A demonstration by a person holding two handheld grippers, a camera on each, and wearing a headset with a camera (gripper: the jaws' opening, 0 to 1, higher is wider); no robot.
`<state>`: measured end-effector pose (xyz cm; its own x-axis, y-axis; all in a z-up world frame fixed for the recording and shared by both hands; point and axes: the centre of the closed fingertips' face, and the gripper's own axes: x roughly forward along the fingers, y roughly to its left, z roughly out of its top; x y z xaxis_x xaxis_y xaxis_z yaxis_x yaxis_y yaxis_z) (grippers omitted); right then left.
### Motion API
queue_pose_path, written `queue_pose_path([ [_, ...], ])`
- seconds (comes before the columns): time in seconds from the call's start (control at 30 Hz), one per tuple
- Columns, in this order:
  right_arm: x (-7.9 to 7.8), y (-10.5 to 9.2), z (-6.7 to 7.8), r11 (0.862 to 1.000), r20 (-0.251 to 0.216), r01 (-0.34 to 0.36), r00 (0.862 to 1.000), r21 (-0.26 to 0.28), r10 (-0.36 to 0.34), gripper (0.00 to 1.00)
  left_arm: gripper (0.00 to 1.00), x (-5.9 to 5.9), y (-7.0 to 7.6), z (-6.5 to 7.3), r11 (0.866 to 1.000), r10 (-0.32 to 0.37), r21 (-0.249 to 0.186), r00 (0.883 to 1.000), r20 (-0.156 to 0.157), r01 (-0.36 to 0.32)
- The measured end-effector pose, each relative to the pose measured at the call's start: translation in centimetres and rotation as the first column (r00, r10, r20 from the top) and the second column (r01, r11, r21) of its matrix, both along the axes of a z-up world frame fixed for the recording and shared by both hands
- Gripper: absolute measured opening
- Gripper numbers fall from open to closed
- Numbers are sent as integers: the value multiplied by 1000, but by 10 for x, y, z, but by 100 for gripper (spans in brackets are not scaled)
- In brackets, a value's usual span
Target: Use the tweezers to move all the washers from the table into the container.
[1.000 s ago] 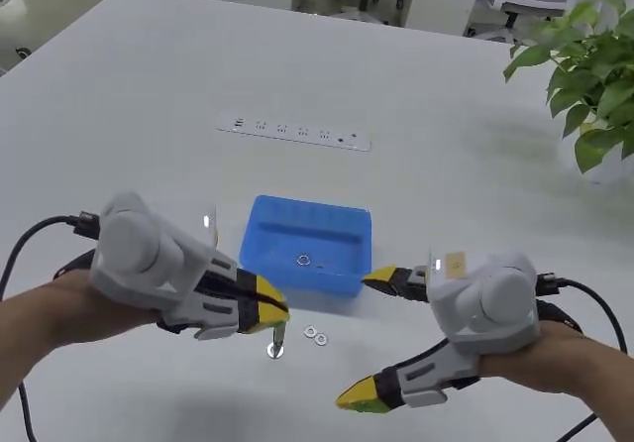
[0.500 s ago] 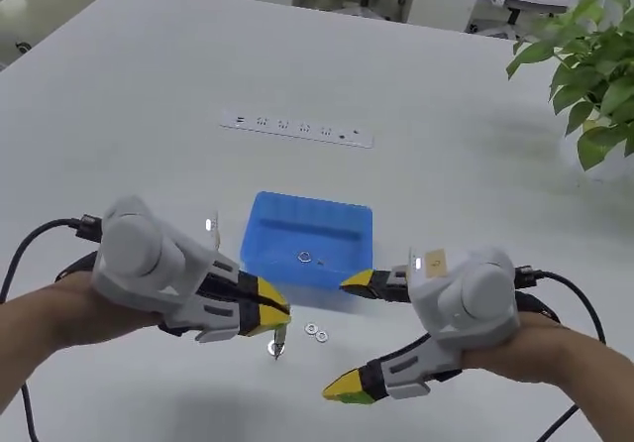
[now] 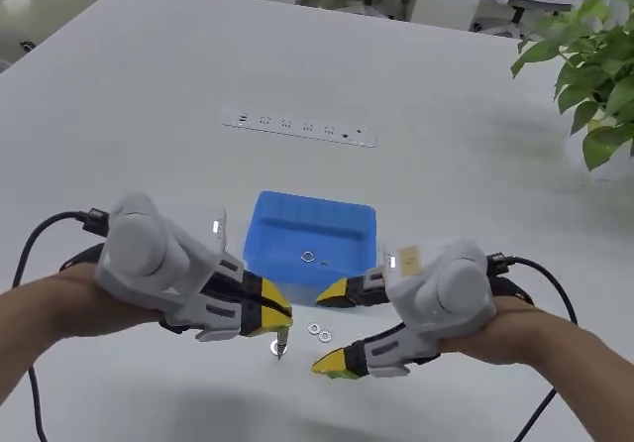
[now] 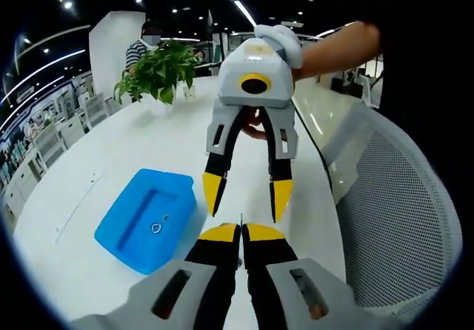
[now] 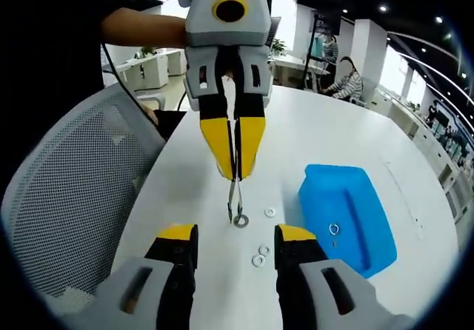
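The left tool (image 3: 269, 310) is pressed together on the tweezers (image 5: 234, 193), which are pointed down at the white bench (image 3: 149, 75). In the right gripper view the tips of the tweezers are seen at a washer (image 5: 241, 220) that lies flat on the bench; whether it is pinched cannot be told. A second washer (image 5: 269, 212) is lying near it. Two more washers (image 5: 264, 249) are lying close together, between the tweezers and the right tool's own jaws. The right tool (image 3: 325, 329) is spread wide and nothing is held in it. It is seen low over the bench, facing the left tool, just in front of the blue container (image 3: 260, 234). Another washer (image 3: 307, 257) is lying inside the container. A power strip (image 3: 297, 127) is placed beyond the container, and a green plant (image 3: 594, 65) is seen at the far right.
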<state>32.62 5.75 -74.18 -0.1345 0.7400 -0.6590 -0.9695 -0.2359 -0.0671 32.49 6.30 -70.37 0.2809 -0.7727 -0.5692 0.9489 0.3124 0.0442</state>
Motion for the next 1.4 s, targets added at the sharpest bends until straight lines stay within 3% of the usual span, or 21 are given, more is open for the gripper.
queue_pose_path([
  [1.0, -7, 35, -22, 984, 25, -163, 986, -66, 165, 13, 6, 4, 4, -1, 1000, -7, 15, 1000, 3, 7],
  [1.4, -6, 34, -23, 985, 35, -161, 986, -69, 164, 9, 6, 4, 4, 0, 1000, -5, 20, 1000, 3, 5],
])
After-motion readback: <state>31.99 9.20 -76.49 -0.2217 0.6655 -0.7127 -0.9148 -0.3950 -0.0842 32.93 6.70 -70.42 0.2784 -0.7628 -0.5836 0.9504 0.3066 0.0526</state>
